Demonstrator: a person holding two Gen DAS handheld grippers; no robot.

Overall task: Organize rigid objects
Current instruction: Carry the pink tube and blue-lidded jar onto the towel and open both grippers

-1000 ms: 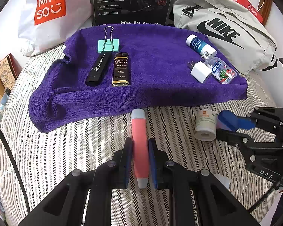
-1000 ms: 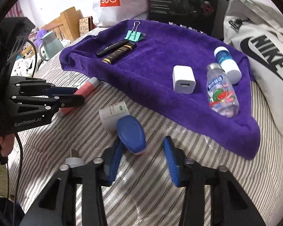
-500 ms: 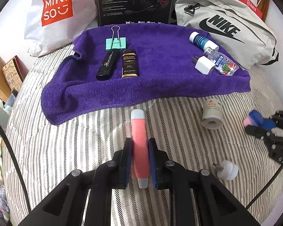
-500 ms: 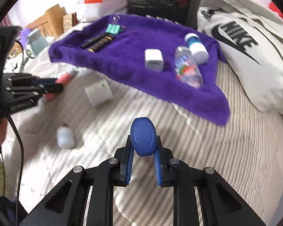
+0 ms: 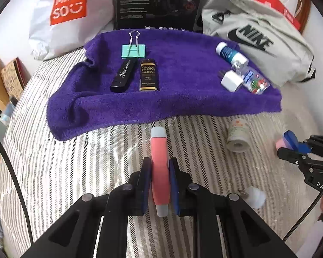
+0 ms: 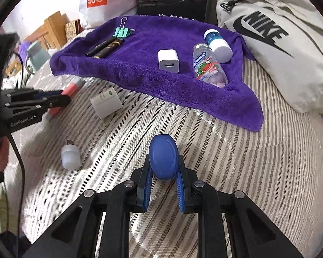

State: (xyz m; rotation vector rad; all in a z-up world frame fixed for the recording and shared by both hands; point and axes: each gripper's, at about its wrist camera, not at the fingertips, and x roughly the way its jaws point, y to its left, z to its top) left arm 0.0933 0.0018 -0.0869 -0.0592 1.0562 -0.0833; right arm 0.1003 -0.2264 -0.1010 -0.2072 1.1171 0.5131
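Between the padded jaws of the left gripper (image 5: 159, 185), a smooth pink cylinder with grey end caps (image 5: 159, 161) is clamped lengthwise, over the striped herringbone bedcover (image 5: 75, 172) just short of the near edge of the plush purple towel (image 5: 183, 99). Right gripper (image 6: 163, 172): jaws clamped on a glossy blue oval-ended object (image 6: 163, 157), held above the bedcover near the towel's right corner. On the bedcover between the grippers: a white paper-labelled cylinder (image 6: 106, 103) on its side and a small translucent white plug-in piece (image 6: 70, 157). On the towel: teal binder clip (image 5: 133, 49), two black rectangular cases, white cube charger (image 6: 168, 61), clear plastic bottle (image 6: 207, 66), white-capped blue jar (image 6: 217, 44).
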